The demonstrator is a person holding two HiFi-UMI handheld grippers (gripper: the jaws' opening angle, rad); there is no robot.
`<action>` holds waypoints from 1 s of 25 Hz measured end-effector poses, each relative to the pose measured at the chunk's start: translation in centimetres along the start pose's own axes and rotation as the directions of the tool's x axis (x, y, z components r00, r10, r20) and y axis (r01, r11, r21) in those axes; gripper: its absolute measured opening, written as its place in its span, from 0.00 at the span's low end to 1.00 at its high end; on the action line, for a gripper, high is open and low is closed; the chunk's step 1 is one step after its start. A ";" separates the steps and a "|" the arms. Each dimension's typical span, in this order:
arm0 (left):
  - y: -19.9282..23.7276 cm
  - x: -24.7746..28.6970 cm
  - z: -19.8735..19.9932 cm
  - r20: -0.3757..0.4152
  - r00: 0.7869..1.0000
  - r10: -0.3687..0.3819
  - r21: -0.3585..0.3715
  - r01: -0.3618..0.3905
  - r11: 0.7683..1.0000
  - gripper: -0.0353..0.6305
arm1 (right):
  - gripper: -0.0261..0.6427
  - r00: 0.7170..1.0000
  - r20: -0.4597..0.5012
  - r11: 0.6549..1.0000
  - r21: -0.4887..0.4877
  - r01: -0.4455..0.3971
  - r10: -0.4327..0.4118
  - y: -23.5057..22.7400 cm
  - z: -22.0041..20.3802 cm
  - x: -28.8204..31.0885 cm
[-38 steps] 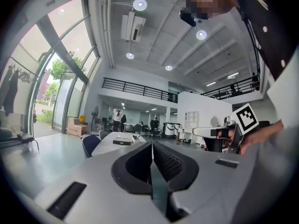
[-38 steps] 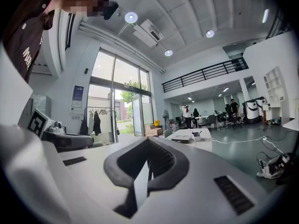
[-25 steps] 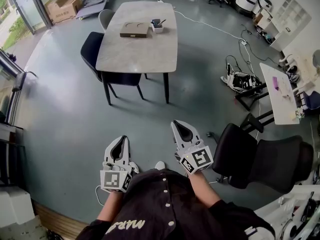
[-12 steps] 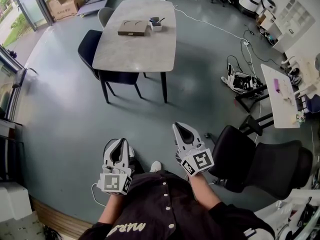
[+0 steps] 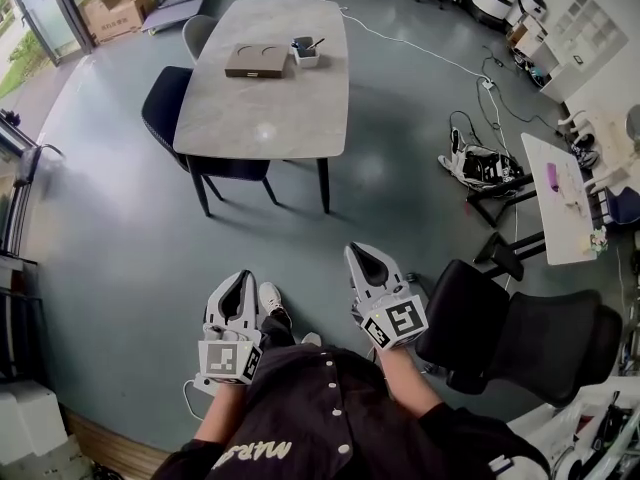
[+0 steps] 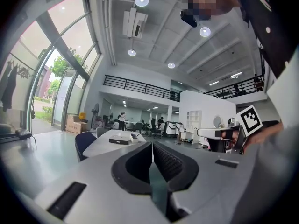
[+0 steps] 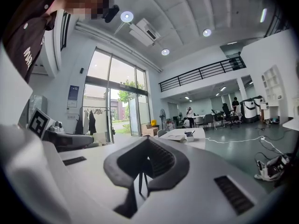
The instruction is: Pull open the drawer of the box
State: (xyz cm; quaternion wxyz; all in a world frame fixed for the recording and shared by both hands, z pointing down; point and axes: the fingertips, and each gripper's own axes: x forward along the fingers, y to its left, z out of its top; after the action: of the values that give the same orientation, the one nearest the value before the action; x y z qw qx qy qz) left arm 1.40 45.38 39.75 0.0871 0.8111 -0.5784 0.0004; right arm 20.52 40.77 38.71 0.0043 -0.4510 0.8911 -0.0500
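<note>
Left claw (image 5: 239, 283) and right claw (image 5: 366, 256) both closed, empty. Shoe (image 5: 271, 301) stepped forward, table (image 5: 262, 118) nearer, box (image 5: 249, 61) still far; just approaching.

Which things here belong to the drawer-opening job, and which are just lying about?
Job: box on the table; left gripper and right gripper, both shut and empty.

Lying about: pen holder, dark chair, office chair, cardboard carton.

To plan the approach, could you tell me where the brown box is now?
In the head view, the box lies upper left, on the far end of the grey table, just left of a small white tray.
</note>
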 end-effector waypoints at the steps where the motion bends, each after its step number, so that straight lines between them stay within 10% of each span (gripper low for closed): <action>1: 0.6 1.1 0.3 0.002 1.000 -0.005 0.000 0.005 1.000 0.08 | 0.03 1.000 0.000 1.000 -0.004 0.002 -0.002 -0.5 0.2 1.1; 25: 14.9 16.0 5.0 0.016 0.997 -0.069 0.000 0.069 0.998 0.08 | 0.03 0.999 -0.023 0.999 -0.020 0.037 -0.038 -3.4 2.3 21.5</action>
State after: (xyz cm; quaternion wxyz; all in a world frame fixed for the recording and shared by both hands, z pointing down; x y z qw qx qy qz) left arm -7.81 24.93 38.57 0.0826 0.8306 -0.5506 -0.0092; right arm 10.61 21.25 37.57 -0.0112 -0.4669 0.8830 -0.0467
